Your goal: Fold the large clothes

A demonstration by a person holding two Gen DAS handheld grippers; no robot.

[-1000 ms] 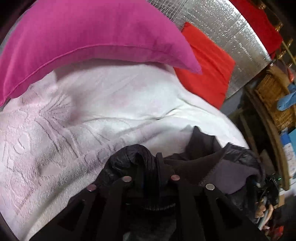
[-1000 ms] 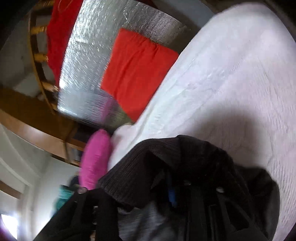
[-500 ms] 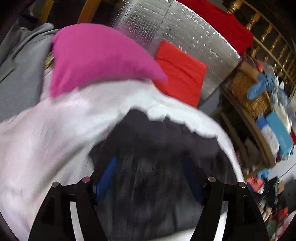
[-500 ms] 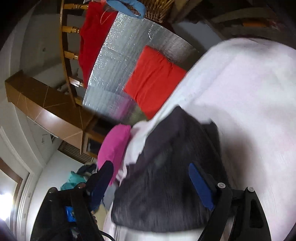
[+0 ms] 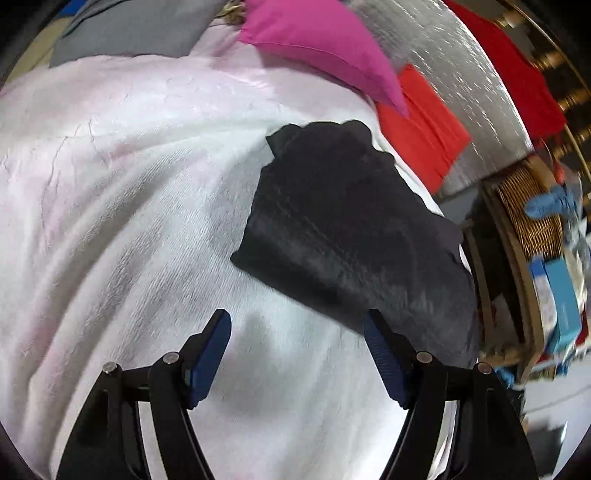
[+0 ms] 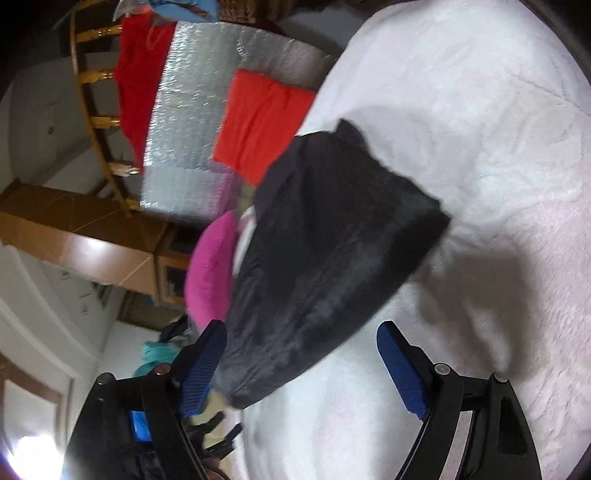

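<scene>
A dark grey garment (image 5: 351, 229) lies folded into a compact block on the white bedspread (image 5: 129, 206), near the bed's right edge. It also shows in the right wrist view (image 6: 325, 266). My left gripper (image 5: 297, 325) is open and empty, just short of the garment's near edge. My right gripper (image 6: 301, 336) is open and empty, its fingers standing apart over the garment's near end and the bedspread (image 6: 480, 147).
A pink pillow (image 5: 321, 40) and a grey cloth (image 5: 140, 29) lie at the bed's far end. A red folded cloth (image 5: 421, 125) rests on a silver mat (image 5: 450, 74) beside the bed. A wicker basket (image 5: 528, 214) and shelves stand at the right.
Both grippers were shut on the dark garment a second ago. They have let go, opened and drawn back, and the garment now lies folded on the bed.
</scene>
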